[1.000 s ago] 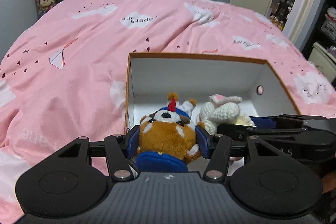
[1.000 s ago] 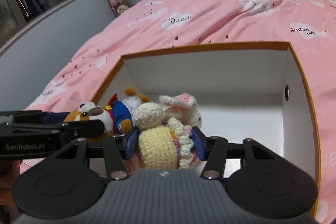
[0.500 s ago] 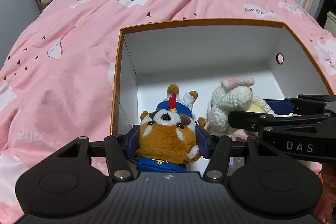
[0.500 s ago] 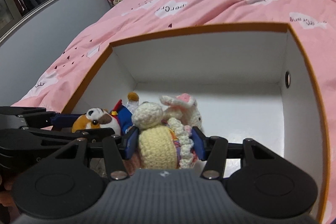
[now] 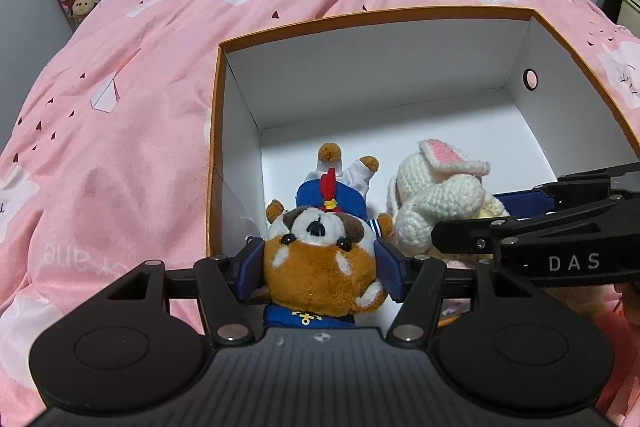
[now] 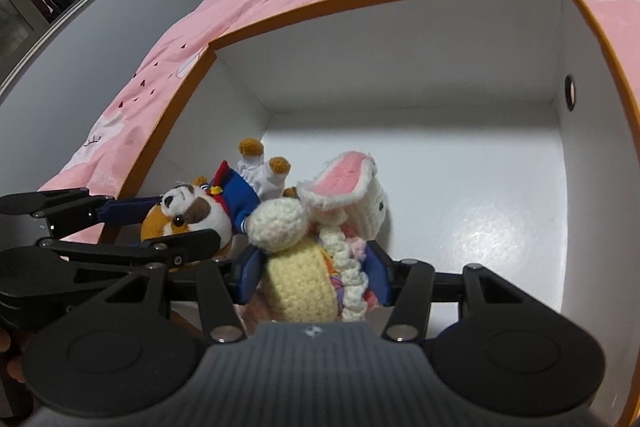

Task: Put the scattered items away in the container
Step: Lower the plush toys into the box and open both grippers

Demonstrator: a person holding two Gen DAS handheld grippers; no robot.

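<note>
Left hand-held gripper (image 5: 320, 267) clamps plush dog (image 5: 320, 263); right hand-held gripper (image 6: 316, 279) clamps crochet bunny (image 6: 304, 267), both inside box (image 5: 360, 75).

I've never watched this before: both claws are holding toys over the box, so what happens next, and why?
Probably lower a little and open. The left claw grips the plush dog, the right claw the crocheted bunny, both already inside the white box walls near its floor.
</note>
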